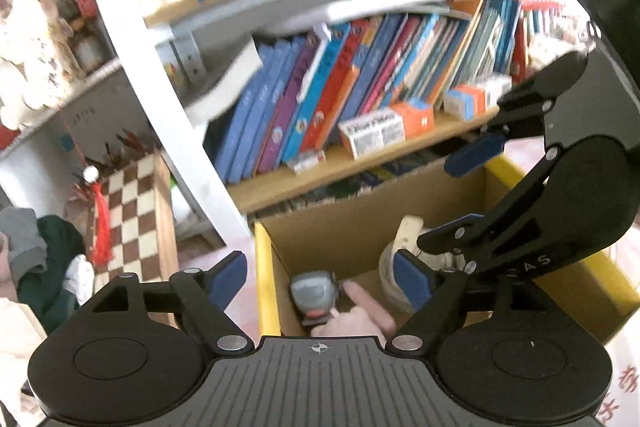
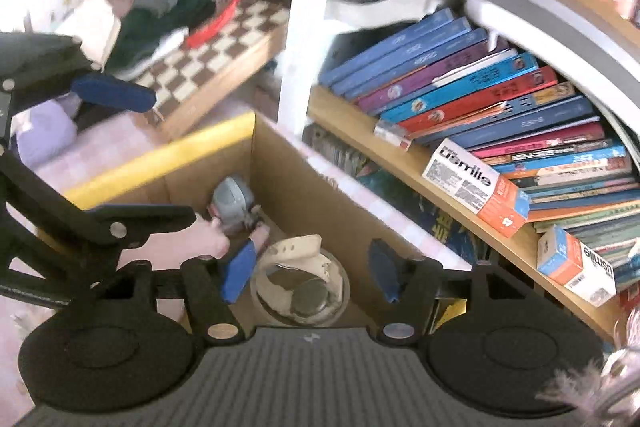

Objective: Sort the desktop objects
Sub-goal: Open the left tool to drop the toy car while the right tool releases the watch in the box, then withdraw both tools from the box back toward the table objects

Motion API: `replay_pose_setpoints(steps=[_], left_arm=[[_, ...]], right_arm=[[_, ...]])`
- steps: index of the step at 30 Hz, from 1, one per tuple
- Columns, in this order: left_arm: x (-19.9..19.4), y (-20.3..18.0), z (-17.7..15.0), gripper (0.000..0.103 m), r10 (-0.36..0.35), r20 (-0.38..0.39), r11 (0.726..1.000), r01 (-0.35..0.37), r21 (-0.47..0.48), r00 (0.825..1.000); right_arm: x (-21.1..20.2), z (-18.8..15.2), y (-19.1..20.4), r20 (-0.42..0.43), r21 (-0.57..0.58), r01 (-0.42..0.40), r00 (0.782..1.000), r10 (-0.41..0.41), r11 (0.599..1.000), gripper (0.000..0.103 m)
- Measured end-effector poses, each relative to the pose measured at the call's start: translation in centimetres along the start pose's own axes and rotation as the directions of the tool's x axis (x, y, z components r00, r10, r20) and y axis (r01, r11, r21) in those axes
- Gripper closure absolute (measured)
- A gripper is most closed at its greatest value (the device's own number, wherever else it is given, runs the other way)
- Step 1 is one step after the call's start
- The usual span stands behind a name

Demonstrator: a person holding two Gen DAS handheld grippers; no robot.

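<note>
Right hand-held gripper (image 2: pixel 312 277) open, carton (image 2: pixel 476 189) — "usmile", slanted books (image 2: pixel 500 95)

The left gripper (image 1: pixel 320 277) stood with its blue pads apart and nothing between them, above a cardboard box (image 1: pixel 344 239) with yellow-taped rims. Inside the box lay a grey and pink toy figure (image 1: pixel 316 297) and, to its right, a round clear container (image 1: pixel 390 267) with a cream strap (image 1: pixel 408 231) over it; details were blurred. The right gripper (image 1: pixel 432 207) entered from the right over the same box, jaws parted and empty. Behind the box, a wooden shelf (image 1: pixel 344 155) carried leaning books (image 1: pixel 320 99) and a white and orange carton (image 1: pixel 384 129). A chessboard (image 1: pixel 132 211) with a red tassel (image 1: pixel 100 227) before it stood at left.
</note>
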State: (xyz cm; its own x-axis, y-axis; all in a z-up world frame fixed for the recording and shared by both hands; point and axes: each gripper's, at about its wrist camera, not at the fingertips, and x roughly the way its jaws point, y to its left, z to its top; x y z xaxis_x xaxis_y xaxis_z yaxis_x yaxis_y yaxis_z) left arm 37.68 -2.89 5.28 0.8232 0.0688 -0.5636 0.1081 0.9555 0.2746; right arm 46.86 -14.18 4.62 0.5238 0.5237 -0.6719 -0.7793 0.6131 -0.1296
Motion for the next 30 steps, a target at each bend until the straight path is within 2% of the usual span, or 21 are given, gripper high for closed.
replay_pose_setpoints(steps=[10,14,22,25,30], left_arm=[[-5.9,0.5,0.1,0.018,-0.002,0.129,0.998,0.01,-0.059,0.992],[-8.2,0.7,-0.5,0.017,-0.009,0.167,0.996,0.023,-0.083,0.986],[-12.2,1.8,-2.4,0.016,-0.011,0.218,0.992,0.038,-0.119,0.976],[-13.6,2.8,-3.4,0.013,-0.005,0.232,0.99,0.038,-0.138,0.973],[-15.3,4.2,-5.6,0.012,-0.006,0.225,0.986,0.043,-0.161,0.974]], right_arm=[[-6.5,-0.9,0.0,0.127,0.155,0.056,0.989,-0.076,0.986,0.025],[-8.8,-1.5,0.9,0.158,0.192,0.072,0.982,-0.103,0.979,0.021],[-11.8,-2.5,3.6,0.192,0.232,0.126,0.966,-0.172,0.965,0.017],[-12.7,-2.9,4.7,0.198,0.254,0.151,0.959,-0.204,0.955,0.015],[-13.8,-4.0,6.8,0.178,0.284,0.178,0.956,-0.234,0.942,0.014]])
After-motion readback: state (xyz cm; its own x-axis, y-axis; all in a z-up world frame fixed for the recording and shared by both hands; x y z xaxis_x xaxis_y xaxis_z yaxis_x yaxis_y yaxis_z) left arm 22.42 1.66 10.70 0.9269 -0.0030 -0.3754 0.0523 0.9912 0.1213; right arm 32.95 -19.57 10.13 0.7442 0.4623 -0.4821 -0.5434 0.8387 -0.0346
